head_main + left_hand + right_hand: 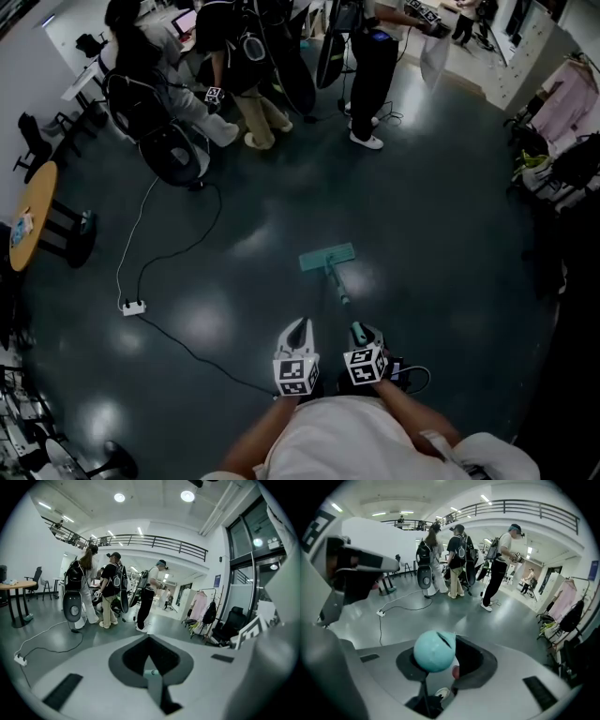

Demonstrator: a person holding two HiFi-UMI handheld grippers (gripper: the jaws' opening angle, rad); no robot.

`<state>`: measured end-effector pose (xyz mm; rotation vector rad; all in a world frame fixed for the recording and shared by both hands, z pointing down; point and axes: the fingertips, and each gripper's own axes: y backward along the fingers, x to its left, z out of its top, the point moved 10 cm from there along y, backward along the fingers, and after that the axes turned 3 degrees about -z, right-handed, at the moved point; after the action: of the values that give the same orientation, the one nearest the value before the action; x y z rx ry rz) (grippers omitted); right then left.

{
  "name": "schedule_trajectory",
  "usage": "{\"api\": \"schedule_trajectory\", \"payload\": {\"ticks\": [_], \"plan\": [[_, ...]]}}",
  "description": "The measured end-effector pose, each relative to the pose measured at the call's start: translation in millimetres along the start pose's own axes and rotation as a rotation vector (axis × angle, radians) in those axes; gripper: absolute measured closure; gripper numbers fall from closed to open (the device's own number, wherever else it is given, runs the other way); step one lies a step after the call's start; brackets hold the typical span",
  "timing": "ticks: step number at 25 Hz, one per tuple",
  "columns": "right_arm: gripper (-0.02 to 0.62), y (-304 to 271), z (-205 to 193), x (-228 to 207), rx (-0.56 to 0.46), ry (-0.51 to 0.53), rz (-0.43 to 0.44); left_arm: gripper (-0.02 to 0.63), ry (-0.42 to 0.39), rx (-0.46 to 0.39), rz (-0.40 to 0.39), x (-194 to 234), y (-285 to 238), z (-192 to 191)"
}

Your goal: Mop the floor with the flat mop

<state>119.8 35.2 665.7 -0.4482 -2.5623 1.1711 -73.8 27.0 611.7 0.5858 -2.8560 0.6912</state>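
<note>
Clamping the flat mop (327, 257), right claw (361, 330) sits beside closed left claw (298, 326).

The flat mop (327, 258) has a teal head and a rounded teal handle end. The left claw (296, 330) and the right claw (364, 332) are white, and their cubes carry black-and-white square patterns. The floor (422, 234) is dark, glossy grey-green. At the left of the frame are a white power strip (133, 307) and a tan round worktop (33, 216). At upper right hangs a pink garment (572, 94).
</note>
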Motion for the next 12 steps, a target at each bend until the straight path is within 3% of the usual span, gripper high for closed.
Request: {"api": "schedule_trajectory", "payload": {"ticks": [4,9,12], "plan": [[0.483,-64,7,-8,0.013,0.008,-0.037,0.600,-0.006,0.003,0.018,8,-3,-1],[0.483,-133,63,-26,0.003,0.029,-0.070,0.600,-0.006,0.010,0.062,19,-5,8],[0.483,-145,85,-31,0.001,0.003,-0.069,0.600,0.003,0.012,0.080,25,-1,5]]}}
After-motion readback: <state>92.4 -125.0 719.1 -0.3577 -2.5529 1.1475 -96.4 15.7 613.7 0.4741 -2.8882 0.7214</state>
